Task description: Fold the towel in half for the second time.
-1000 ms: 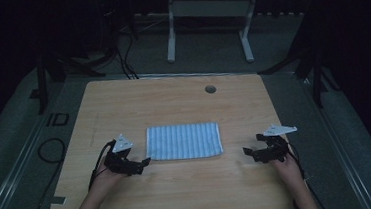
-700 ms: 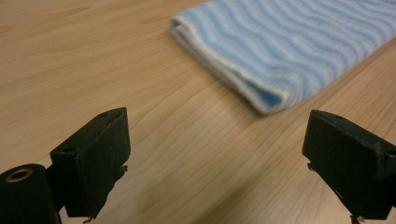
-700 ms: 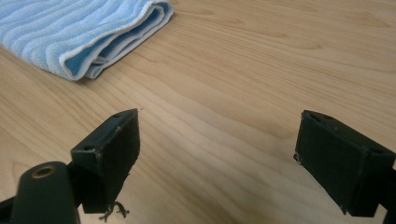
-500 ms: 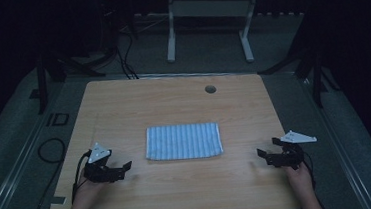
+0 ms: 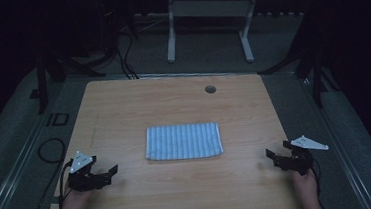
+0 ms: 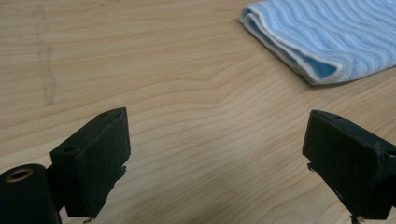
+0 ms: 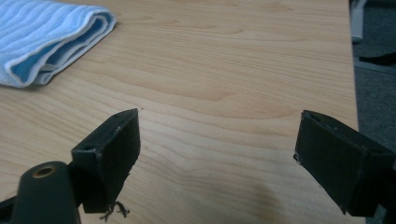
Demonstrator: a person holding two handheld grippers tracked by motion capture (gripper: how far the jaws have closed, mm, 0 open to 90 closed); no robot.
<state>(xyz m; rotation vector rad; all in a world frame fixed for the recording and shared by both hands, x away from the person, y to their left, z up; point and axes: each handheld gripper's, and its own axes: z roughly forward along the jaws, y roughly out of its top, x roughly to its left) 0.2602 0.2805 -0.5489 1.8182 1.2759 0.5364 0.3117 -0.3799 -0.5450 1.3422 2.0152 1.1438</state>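
Observation:
A folded blue-and-white striped towel (image 5: 184,141) lies flat in the middle of the wooden table (image 5: 138,103). My left gripper (image 5: 109,172) rests near the front left corner, open, with nothing between its jaws. Its own view has the towel's folded corner (image 6: 322,37) at the upper right, well ahead of the left gripper (image 6: 224,158). My right gripper (image 5: 272,157) sits near the front right edge, open and empty too. In the right gripper view the towel (image 7: 46,37) lies at the upper left, clear of the right gripper (image 7: 219,158).
A round cable hole (image 5: 210,89) sits near the table's far edge. Beyond the table stand the white legs of another desk (image 5: 207,27) on a dark floor. The table's right edge (image 7: 352,70) runs close beside my right gripper. A cable (image 5: 46,150) loops on the floor at left.
Both grippers have pulled back from the towel's sides, outward and toward the front corners of the table. The towel has stayed where it was.

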